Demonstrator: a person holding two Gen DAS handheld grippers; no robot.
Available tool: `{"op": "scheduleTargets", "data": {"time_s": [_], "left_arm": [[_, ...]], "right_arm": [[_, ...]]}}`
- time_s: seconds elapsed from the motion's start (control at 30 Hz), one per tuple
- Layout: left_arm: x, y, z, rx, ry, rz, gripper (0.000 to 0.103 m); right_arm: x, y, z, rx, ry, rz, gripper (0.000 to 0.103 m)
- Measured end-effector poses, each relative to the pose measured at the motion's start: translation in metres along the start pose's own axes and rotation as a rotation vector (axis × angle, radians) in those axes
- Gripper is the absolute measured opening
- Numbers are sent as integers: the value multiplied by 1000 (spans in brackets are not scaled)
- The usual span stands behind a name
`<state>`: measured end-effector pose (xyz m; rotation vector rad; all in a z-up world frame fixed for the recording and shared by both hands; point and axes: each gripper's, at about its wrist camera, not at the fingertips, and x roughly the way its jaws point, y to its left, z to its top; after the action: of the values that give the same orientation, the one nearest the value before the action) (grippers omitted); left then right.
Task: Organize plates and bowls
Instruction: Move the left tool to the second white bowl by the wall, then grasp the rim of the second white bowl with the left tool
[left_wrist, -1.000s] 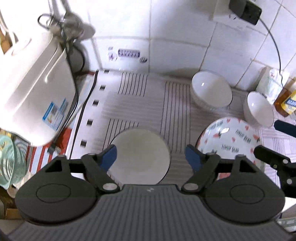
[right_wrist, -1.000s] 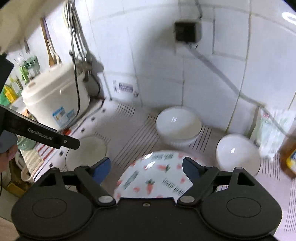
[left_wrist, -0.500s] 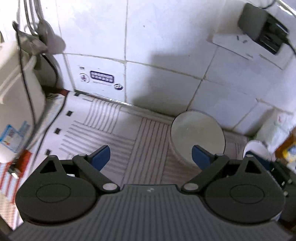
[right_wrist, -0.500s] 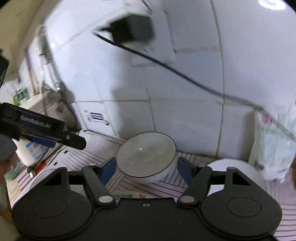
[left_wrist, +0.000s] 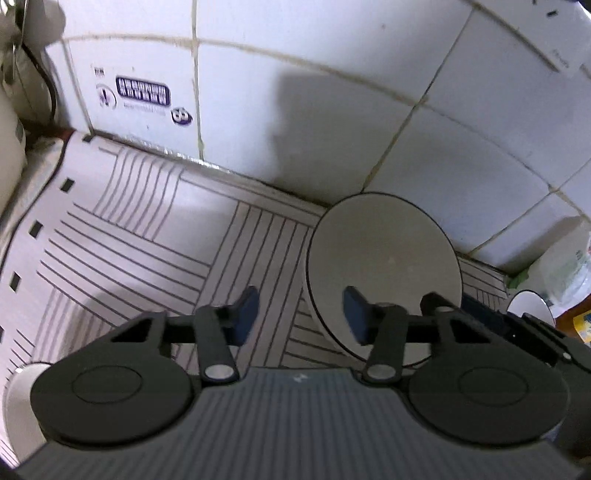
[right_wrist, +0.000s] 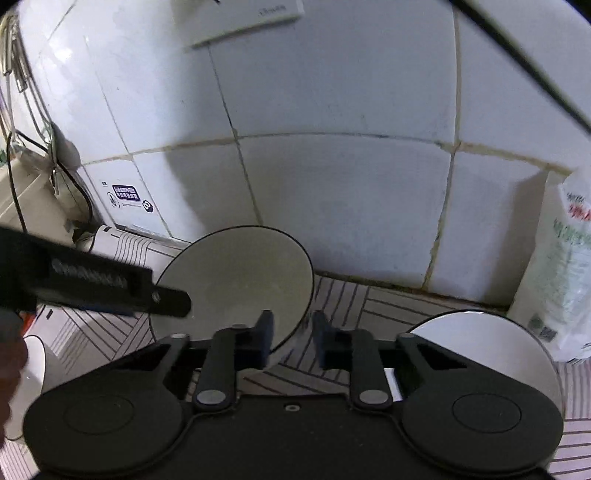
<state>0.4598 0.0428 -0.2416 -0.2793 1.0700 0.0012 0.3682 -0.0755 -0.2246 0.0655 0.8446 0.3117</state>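
A white bowl with a dark rim (left_wrist: 384, 273) stands on the striped mat against the tiled wall. My left gripper (left_wrist: 301, 319) straddles its left rim: one blue pad is inside the bowl and the other outside, with a wide gap still between them as the jaws close. In the right wrist view, my right gripper (right_wrist: 291, 332) straddles the right rim of the same bowl (right_wrist: 236, 288). Its jaws are closing and narrow, with slivers of gap either side of the rim. A second white bowl (right_wrist: 480, 339) sits to the right.
The tiled wall (right_wrist: 332, 184) rises just behind the bowls. A white rice cooker (right_wrist: 22, 206) with cables stands at the left, and a plastic bag (right_wrist: 565, 266) at the right. Another white dish (left_wrist: 22, 398) lies at the lower left. The striped mat (left_wrist: 129, 236) covers the counter.
Both grippers moved forward and down to the back bowl, and their jaws narrowed around its rim. The patterned plate and the front plate have left view.
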Motion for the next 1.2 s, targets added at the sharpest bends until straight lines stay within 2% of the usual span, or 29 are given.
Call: {"op": "scheduleTargets", "data": {"time_s": [0.1,0.23,0.27,0.3,0.33,0.43,0.6,0.73,0.9,1.2], "left_arm": [[6,2,-3,-37,22,-19,28],[12,4,-6,-83,30,-28,26],[12,4,-6,-88,29,-33,23],[12,3,-7,-95,30,-47,14],[10,2,-7,-105,38,-50,13],[5,1,-7,-132,67,-18,13],[-12,4,-15,-121,55,-22,13],[-31,5,-25,-103,57,3,13],[-64,13,-37,-111,25,21,13],[-123,33,-53,-135,-38,67,13]], "right_arm": [[4,3,2,7,2,0,24],[9,-1,2,30,15,9,24],[12,-3,2,39,23,12,24],[9,-6,1,37,25,10,24],[9,-4,1,26,22,4,24],[7,4,1,-17,20,-15,25],[-4,6,-1,-12,6,27,24],[-25,16,2,-8,-17,48,24],[-53,34,4,-27,-60,63,24],[-85,60,4,-82,-98,149,24]]}}
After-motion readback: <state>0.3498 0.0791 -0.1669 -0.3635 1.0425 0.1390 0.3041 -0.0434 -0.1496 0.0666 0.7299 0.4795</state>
